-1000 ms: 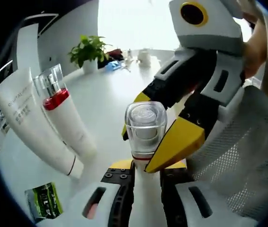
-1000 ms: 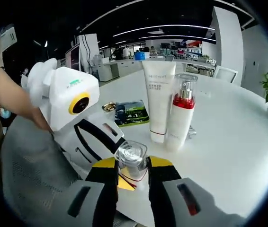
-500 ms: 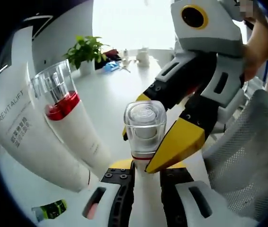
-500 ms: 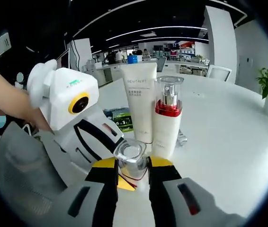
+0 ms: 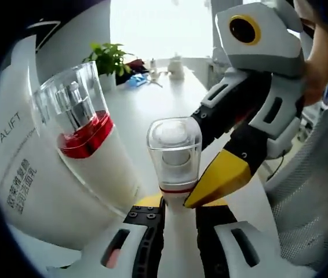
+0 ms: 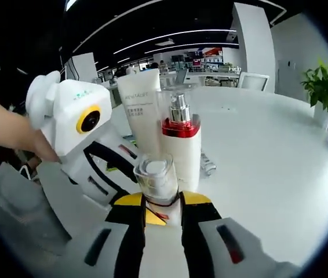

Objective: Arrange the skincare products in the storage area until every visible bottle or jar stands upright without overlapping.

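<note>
A small white bottle (image 5: 174,156) with a clear square cap lies along my left gripper (image 5: 178,209), which is shut on its body. My right gripper reaches in from the right, and its yellow fingertip (image 5: 219,176) presses at the bottle's red neck ring. In the right gripper view the same bottle (image 6: 155,176) sits between the jaws of my right gripper (image 6: 163,202), which is shut on it. Just beyond stand a red-banded pump bottle (image 5: 88,150) (image 6: 180,145) and a tall white tube (image 5: 19,174) (image 6: 141,113), both upright and close together.
The round white table (image 6: 268,150) stretches away to a potted plant (image 6: 320,87) (image 5: 107,58). A grey mesh chair (image 5: 309,202) is at the right of the left gripper view. A person's hand (image 6: 7,130) holds the left gripper's housing (image 6: 77,116).
Both grippers have carried the small bottle closer to the pump bottle and the tube, which now look much larger. The grip on the small bottle is unchanged.
</note>
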A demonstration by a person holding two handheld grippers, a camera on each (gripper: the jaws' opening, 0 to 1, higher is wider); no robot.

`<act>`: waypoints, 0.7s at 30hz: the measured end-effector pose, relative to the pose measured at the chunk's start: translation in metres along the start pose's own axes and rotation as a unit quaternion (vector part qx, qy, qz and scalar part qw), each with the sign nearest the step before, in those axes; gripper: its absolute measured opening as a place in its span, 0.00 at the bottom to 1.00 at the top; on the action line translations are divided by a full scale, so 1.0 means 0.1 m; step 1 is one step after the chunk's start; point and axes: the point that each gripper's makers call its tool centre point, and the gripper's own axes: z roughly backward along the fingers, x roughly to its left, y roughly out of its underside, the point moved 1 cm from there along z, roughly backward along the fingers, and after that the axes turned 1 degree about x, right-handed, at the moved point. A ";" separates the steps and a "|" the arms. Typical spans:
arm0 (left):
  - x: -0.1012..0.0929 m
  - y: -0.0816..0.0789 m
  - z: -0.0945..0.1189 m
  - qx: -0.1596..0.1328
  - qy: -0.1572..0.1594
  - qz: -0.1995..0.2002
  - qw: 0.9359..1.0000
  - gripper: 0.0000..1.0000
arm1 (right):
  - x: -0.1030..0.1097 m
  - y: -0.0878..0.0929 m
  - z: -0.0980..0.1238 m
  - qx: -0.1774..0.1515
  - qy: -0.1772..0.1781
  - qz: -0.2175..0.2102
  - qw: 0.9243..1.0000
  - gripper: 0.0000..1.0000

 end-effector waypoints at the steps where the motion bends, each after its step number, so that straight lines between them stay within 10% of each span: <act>1: 0.01 0.00 -0.01 0.003 0.000 -0.004 1.000 0.16 | 0.00 0.00 0.00 -0.001 0.001 -0.001 1.000 0.23; 21: 0.00 0.08 0.12 0.030 -0.016 0.011 0.999 0.20 | -0.02 0.07 -0.06 0.015 0.006 0.000 1.000 0.20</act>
